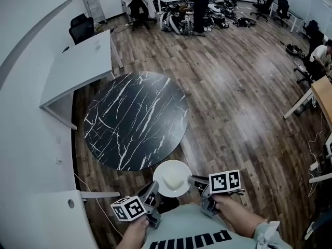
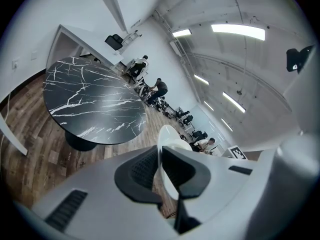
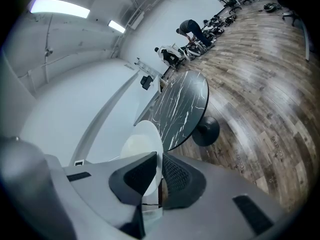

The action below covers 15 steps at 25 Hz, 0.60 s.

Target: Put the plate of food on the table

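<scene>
A white plate [image 1: 172,178] with a pale lump of food [image 1: 175,181] on it is held level in front of the person's chest, just short of the near rim of the round black marble table [image 1: 135,119]. My left gripper [image 1: 154,187] is shut on the plate's left rim and my right gripper [image 1: 195,182] on its right rim. The left gripper view has the plate [image 2: 168,136] edge-on between the pads of that gripper [image 2: 161,169], the table [image 2: 90,99] beyond. In the right gripper view the plate [image 3: 142,144] sits clamped in the gripper [image 3: 160,176], the table [image 3: 187,101] ahead.
A white desk [image 1: 78,61] with black office chairs [image 1: 82,27] stands behind the table at left. A white counter [image 1: 52,211] is at bottom left. People [image 1: 194,4] work amid gear on the far floor. A wooden desk [image 1: 324,95] is at right.
</scene>
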### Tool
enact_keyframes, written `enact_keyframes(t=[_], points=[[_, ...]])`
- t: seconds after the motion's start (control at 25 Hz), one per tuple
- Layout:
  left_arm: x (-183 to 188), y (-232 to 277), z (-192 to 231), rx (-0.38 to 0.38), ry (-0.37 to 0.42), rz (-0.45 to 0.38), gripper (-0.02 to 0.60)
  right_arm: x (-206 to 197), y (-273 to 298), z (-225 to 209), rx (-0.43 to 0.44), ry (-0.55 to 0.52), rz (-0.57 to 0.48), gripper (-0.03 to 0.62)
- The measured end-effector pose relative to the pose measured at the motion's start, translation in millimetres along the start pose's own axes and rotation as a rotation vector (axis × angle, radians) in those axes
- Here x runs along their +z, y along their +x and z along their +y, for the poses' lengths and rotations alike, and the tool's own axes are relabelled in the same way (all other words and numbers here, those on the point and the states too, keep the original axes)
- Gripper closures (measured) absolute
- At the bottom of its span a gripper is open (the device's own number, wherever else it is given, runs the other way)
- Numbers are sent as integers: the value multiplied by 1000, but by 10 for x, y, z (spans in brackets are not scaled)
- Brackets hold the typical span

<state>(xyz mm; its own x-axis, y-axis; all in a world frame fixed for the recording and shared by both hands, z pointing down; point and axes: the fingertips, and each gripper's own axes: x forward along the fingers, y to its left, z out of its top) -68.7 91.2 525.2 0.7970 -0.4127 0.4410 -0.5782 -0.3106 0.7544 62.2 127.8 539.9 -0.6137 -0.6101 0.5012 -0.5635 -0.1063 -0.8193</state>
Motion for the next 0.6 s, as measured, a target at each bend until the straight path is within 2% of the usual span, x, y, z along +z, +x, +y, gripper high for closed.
enact_keyframes(t=[0.6], points=[[827, 180, 459, -68, -7, 29, 549, 524, 682, 279, -75, -4, -22, 554]])
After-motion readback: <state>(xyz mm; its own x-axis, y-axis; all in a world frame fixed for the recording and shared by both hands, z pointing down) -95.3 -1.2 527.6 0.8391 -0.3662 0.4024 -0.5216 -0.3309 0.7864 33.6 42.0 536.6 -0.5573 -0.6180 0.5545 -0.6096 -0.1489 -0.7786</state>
